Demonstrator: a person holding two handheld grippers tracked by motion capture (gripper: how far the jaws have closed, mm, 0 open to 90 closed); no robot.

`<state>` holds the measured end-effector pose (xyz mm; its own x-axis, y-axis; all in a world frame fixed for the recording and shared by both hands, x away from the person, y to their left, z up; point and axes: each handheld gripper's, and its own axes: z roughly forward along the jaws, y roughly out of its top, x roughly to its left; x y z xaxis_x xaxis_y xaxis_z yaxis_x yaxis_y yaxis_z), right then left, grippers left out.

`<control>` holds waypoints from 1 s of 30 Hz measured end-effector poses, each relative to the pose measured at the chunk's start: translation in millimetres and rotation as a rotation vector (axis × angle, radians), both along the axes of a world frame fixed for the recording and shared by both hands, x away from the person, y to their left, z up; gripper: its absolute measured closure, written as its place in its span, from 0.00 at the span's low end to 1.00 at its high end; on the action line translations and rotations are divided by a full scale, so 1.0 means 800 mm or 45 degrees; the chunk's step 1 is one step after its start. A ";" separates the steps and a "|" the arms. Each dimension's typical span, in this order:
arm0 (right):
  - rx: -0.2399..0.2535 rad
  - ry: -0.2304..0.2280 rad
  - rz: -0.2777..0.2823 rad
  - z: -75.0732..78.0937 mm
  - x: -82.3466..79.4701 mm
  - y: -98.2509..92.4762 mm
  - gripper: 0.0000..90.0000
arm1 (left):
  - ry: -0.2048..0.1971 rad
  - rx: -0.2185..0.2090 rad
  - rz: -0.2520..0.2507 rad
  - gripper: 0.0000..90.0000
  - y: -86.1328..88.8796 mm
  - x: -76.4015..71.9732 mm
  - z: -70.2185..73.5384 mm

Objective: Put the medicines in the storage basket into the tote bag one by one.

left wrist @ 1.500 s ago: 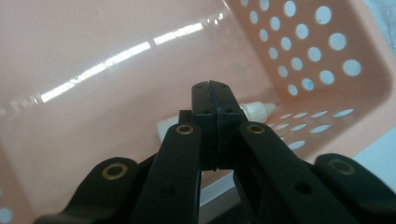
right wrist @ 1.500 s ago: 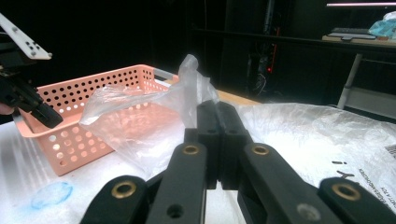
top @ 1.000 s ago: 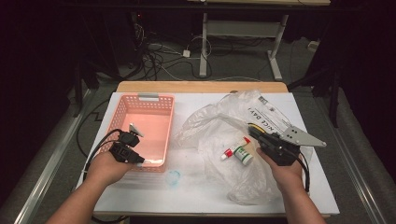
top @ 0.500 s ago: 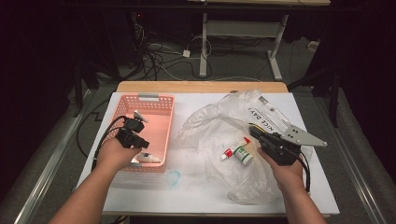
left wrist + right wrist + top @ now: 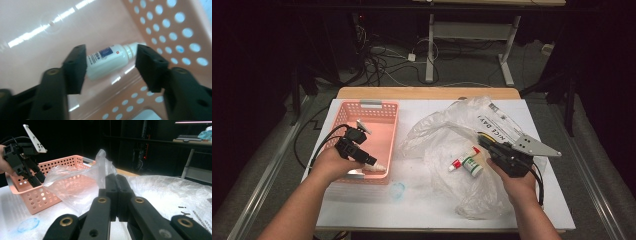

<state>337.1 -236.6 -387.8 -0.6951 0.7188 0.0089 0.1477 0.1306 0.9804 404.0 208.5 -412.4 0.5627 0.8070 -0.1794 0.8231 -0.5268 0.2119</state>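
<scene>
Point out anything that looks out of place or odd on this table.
Nothing looks damaged or spilled. One white bottle lies on its side in the pink basket; a small blue smudge marks the table in front of the basket.

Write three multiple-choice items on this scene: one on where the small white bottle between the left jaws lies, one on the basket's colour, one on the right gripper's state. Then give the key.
1. Where does the white bottle lie?
A. In the basket
B. On the floor
C. Inside the bag

2. What colour is the basket?
A. Blue
B. Pink
C. Green

3. What is the right gripper doing?
A. Hanging wide open
B. Clamping the basket rim
C. Pinching the plastic bag

Key: 1 A, since the left gripper view shows the bottle lying on the basket's floor by the holed wall, between the jaws of the left gripper, which have just been opening and stand clear of it. 2 B, as the high view shows pink walls. 3 C, for in the right gripper view the jaws meet on a fold of clear film.
</scene>
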 end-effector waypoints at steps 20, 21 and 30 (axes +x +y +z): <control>0.005 0.005 -0.004 0.000 0.000 0.000 1.00 | 0.060 0.171 -0.090 0.53 -0.021 0.017 -0.030; 0.004 0.003 -0.003 0.000 0.000 -0.001 1.00 | 0.066 0.169 -0.090 0.55 -0.020 0.018 -0.030; -0.001 0.003 0.000 0.000 0.000 0.000 1.00 | 0.049 0.174 -0.113 0.64 -0.021 0.017 -0.031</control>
